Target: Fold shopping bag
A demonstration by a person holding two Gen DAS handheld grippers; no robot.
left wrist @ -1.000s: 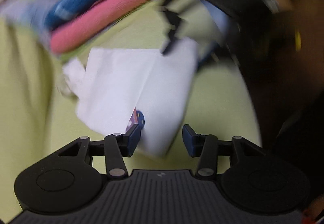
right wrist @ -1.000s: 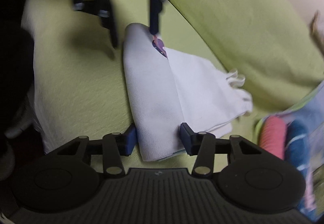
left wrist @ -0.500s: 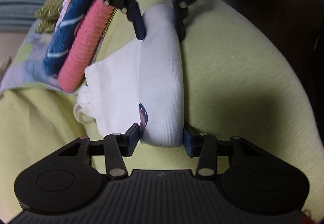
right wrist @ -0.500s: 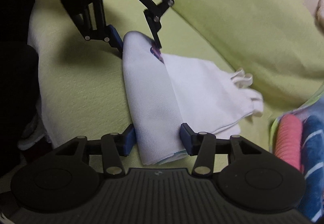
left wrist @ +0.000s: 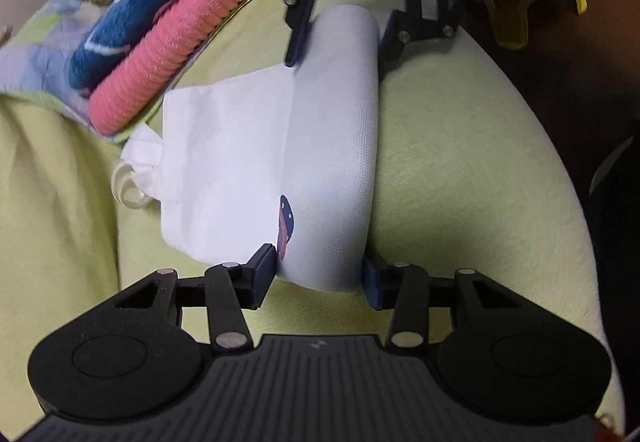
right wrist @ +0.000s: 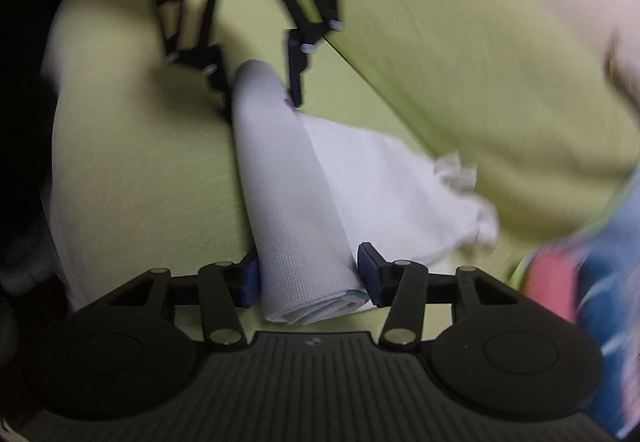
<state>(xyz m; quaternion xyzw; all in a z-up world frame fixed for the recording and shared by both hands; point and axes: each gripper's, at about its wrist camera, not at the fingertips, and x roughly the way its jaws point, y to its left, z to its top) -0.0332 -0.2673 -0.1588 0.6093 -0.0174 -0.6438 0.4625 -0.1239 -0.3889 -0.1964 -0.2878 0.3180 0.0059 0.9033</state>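
Bag rolled, jaws of both grippers astride

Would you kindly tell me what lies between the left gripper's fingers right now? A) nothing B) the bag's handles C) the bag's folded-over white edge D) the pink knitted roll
C: the left gripper straddles the folded edge of the white shopping bag.
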